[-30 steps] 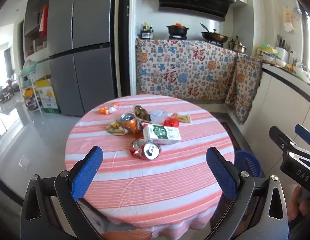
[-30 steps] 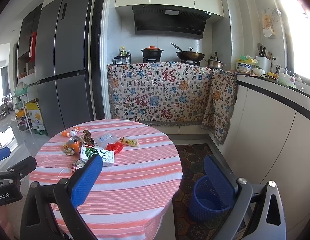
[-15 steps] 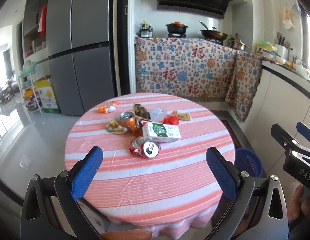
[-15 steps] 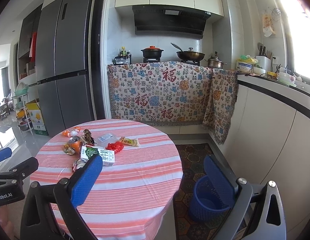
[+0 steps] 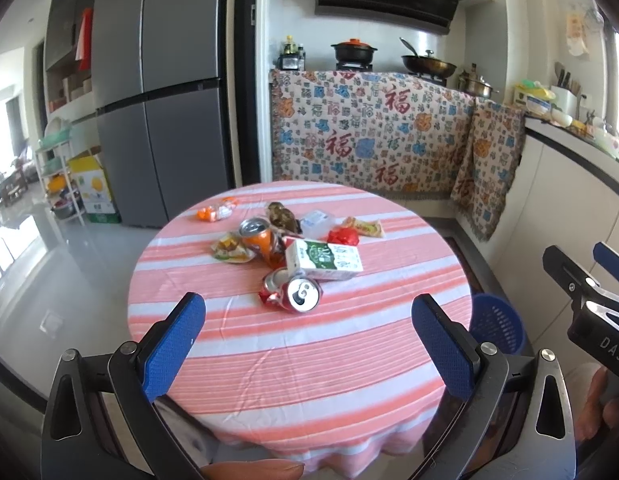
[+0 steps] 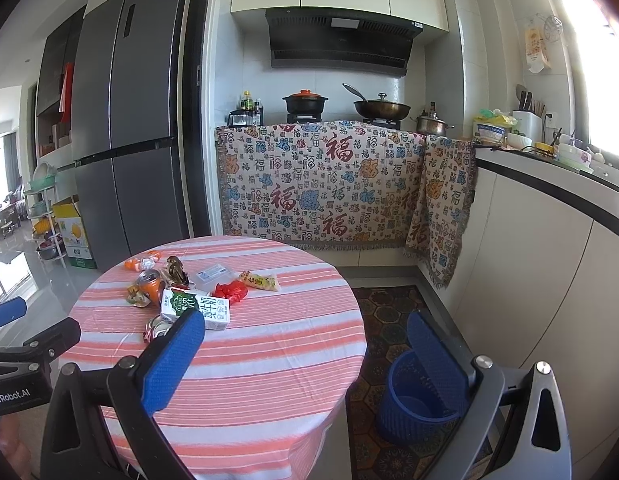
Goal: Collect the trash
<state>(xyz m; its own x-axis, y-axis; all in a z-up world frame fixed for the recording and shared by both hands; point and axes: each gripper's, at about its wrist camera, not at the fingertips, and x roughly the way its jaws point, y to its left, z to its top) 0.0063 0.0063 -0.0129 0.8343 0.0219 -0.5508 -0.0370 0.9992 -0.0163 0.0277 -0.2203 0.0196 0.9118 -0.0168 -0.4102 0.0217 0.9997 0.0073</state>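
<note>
The left hand-held gripper [image 5: 307,334] hangs with its blue pads spread wide and nothing between them, poised above the near edge of the round counter [image 5: 309,380] with its striped cloth; the right hand-held gripper [image 6: 305,354] is likewise spread and empty, held off to the counter's right side. Straight ahead of the left hand-held gripper, and nearest to it, lies a crushed red can [image 5: 293,292] with its top facing the camera, apart from both pads. Just beyond it rests a green-and-white milk carton [image 5: 323,260] on its side, and past that an orange can [image 5: 256,236], a red wrapper [image 5: 343,236], a clear plastic box [image 5: 317,222], a yellow snack packet [image 5: 363,226] and more wrappers further out toward the far left. Below and ahead of the right hand-held gripper stands a blue basket [image 6: 417,400] on the floor, beside the counter, seemingly empty. The task appears to be at its start, with all the trash lying on the counter and none collected. The next move likely calls for lowering the left hand-held gripper forward onto the red can, squaring the pads on its dented sides, since a crushed can may slip or roll.
</note>
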